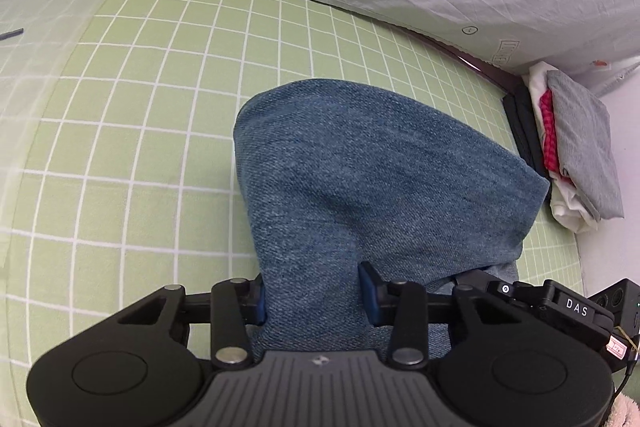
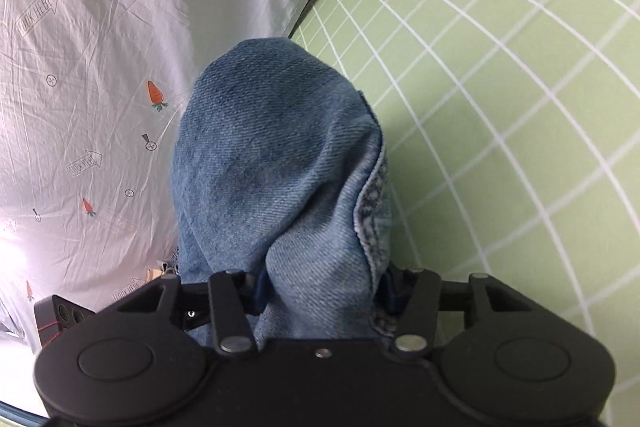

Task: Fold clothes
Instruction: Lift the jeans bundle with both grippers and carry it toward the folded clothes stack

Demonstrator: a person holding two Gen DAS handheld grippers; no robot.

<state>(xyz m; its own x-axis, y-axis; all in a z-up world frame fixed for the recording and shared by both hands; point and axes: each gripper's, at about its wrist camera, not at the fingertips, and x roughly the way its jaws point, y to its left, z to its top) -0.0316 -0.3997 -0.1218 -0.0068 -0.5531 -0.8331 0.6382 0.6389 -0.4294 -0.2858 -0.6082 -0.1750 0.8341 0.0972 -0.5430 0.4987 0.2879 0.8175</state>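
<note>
Denim fills the close foreground on both sides: the left gripper (image 1: 316,293) has its blue-padded fingers (image 1: 370,293) drawn in to a narrow gap, and a thick fold of the blue jeans (image 1: 360,167) is clamped between them, the cloth bulging up and away from the pads. Over on the right wrist view it's the same story, the right gripper (image 2: 324,291) pinching the jeans (image 2: 272,163) between its fingers (image 2: 259,287), partly buried in fabric, with a paler hemmed edge of the denim (image 2: 374,211) hanging down the right side of the bunch. So the jeans are gripped by both, lifted in a hump above the green checked bed sheet (image 1: 140,147). Behind runs a pale printed curtain (image 2: 88,67) with little carrots and arrows on it. Off at the far right of the left view sits a stack of folded clothes (image 1: 576,147), grey on top, red and white beneath, well apart from the jeans.
</note>
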